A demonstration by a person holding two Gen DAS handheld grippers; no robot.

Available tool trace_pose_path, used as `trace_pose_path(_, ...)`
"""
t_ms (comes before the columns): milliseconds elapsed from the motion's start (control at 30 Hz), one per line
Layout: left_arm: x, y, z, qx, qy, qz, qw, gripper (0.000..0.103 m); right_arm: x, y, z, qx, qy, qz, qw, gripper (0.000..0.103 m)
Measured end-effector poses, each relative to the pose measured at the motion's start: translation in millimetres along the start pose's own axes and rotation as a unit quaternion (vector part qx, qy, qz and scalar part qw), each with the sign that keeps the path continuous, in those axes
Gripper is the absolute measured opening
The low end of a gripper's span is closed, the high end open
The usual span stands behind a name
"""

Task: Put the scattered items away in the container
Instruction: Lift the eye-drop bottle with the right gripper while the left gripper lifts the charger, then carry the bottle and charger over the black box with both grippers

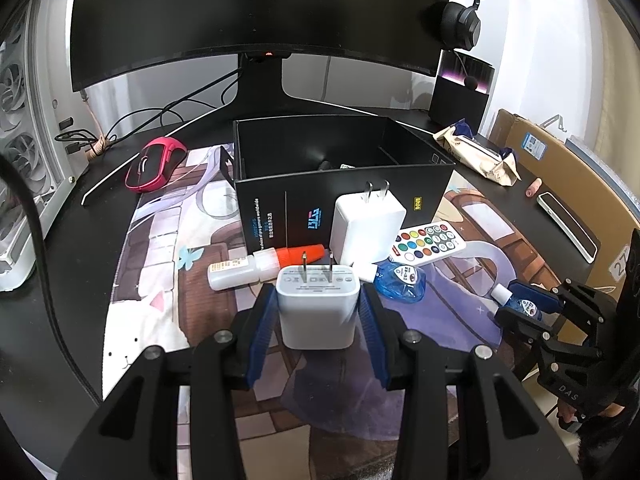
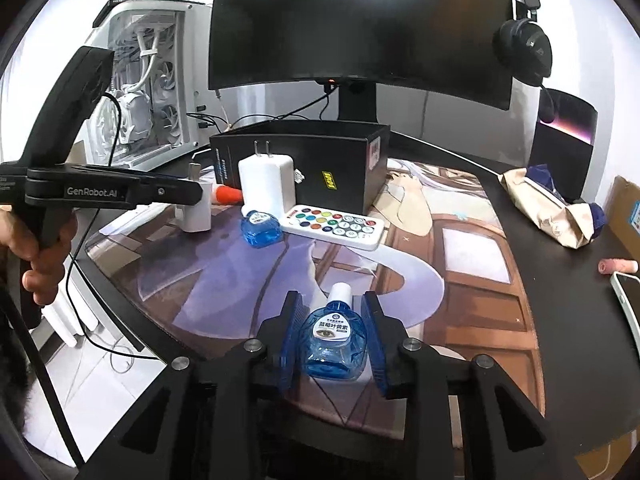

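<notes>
The left gripper [image 1: 319,312] is clamped on a small white charger [image 1: 318,306], its blue pads [image 1: 262,332] pressed against both sides, the two prongs pointing up and away. The charger is held above the printed desk mat [image 1: 160,248], in front of the box.

The right gripper [image 2: 330,334] is closed on a blue eye-drop bottle [image 2: 334,344] with a white cap, the label facing the camera. Pads touch the bottle on both sides. It sits low over the near part of the mat.

Just beyond the held charger lie a white bottle with an orange cap [image 1: 264,265] on its side, a second blue eye-drop bottle [image 1: 400,280] and a white remote [image 1: 430,240] with coloured buttons. The second bottle is just beside the remote's near end.

A larger white charger [image 1: 368,228] stands upright against the front wall of the black box [image 1: 288,208], prongs up. The box is open at the top; its contents cannot be made out clearly.

To the left of the box lies a pink mouse [image 1: 154,164]. To the right, on the bare desk, are a crumpled paper packet [image 1: 476,152] and a phone [image 1: 568,224] near the edge. Behind the box stand a dark monitor [image 1: 260,12], a white computer case [image 2: 148,80] and headphones [image 1: 462,20] hung at the monitor's right.
</notes>
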State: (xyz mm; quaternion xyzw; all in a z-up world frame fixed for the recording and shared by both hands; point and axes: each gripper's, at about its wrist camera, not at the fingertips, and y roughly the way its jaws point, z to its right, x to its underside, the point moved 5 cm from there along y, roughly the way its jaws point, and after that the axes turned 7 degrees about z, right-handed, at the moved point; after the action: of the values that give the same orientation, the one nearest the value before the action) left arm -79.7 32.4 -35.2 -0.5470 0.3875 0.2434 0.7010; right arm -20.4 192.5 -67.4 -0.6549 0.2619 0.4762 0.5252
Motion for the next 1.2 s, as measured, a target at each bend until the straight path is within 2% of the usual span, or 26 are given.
trace_pose_path(500, -23.3, -14.9, -5.0, -0.008, 0.003, 0.019, 0.9998, 0.04, -32.7, -3.1, 3.3, -0.019, 0.008, 0.023, 1.0, 0.03)
trace_pose_path(1000, -49.7, -15.7, -7.9, -0.001, 0.001, 0.033, 0.9995, 0.041, -72.2, 7.4, 11.5, -0.053, 0.047, 0.009, 0.997, 0.03)
trace_pose_path(1200, -61.6, -16.5, -8.3, 0.001, 0.004, 0.039, 0.9992, 0.041, -94.6, 8.9, 8.3, -0.059, 0.042, 0.014, 0.997, 0.03)
